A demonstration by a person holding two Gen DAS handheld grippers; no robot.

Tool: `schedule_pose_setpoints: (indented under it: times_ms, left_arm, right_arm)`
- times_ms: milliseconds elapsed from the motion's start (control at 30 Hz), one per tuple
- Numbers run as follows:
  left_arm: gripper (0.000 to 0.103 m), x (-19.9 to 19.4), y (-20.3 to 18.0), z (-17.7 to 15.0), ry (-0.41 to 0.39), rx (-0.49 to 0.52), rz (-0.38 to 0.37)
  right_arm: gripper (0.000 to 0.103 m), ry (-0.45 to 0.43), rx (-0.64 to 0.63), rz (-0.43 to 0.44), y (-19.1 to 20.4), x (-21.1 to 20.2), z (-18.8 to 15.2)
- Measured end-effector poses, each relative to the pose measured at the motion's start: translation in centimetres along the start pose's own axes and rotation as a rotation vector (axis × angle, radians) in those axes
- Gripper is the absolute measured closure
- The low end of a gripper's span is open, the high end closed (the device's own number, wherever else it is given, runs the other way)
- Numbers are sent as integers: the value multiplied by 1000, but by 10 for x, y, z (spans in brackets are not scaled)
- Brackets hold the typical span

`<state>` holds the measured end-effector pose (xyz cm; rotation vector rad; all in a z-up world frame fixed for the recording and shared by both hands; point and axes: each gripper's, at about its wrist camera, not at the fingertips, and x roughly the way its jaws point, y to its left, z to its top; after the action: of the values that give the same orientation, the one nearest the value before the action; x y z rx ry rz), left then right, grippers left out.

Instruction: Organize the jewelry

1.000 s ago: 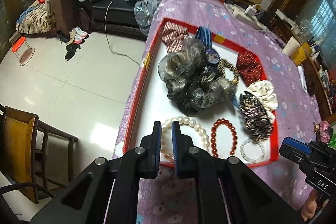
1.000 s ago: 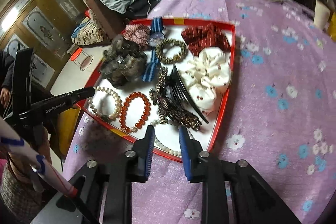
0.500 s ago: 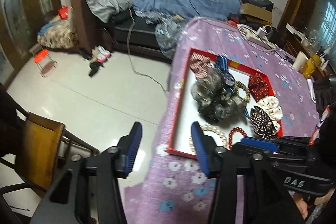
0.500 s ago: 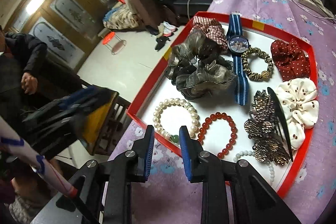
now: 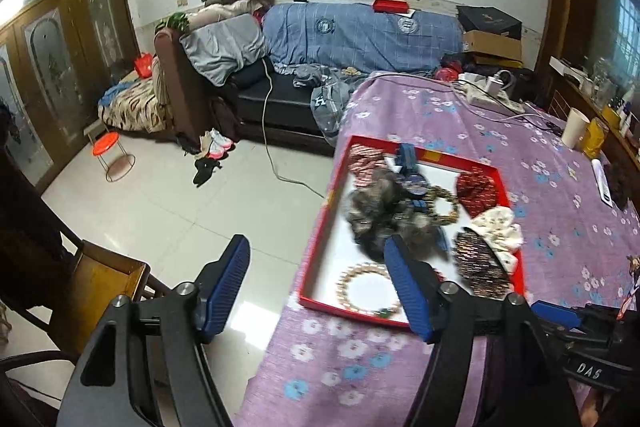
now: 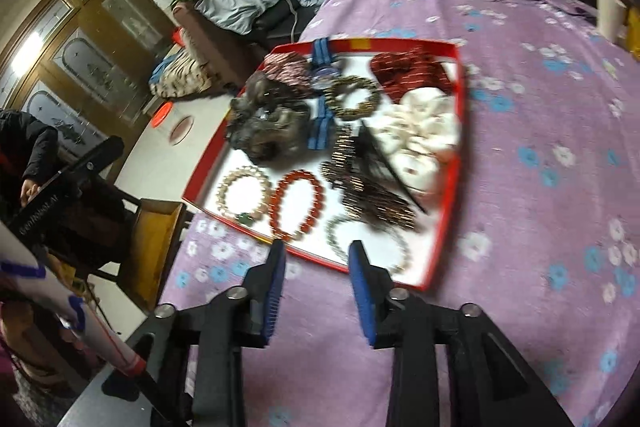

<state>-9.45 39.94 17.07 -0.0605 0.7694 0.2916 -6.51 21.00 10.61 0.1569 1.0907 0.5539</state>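
Both tools, left point(image 5: 320, 281) & right point(image 6: 317, 285), agape, empty; red tray point(image 6: 448, 227) contents motion-blurred, pearl bracelet point(image 5: 370, 293) part-hidden.

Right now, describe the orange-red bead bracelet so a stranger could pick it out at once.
Find the red-rimmed white tray on the purple flowered tablecloth. Along its near edge lie three bead rings; the orange-red bead bracelet is the middle one, between the cream pearl bracelet and a pale small-bead bracelet. It alone is glossy orange-red.

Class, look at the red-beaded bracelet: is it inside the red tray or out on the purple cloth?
Inside. The red-beaded bracelet lies flat on the white floor of the red tray, beside the pearl bracelet.
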Motion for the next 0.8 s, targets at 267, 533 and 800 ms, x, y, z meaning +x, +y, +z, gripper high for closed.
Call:
schedule_pose_setpoints:
  times_ms: [267, 533, 800]
  left_arm:
    - [26, -39, -67, -15, 8, 47, 8]
    - [26, -71, -123, -40, 15, 82, -30]
    - [26, -92, -158, -56, 13, 86, -40]
  right_arm:
    - [58, -83, -58, -77, -20, -55, -25]
    - [56, -127, -47, -147, -54, -102, -53]
    - [55, -150, -21, -182, -83, -135, -74]
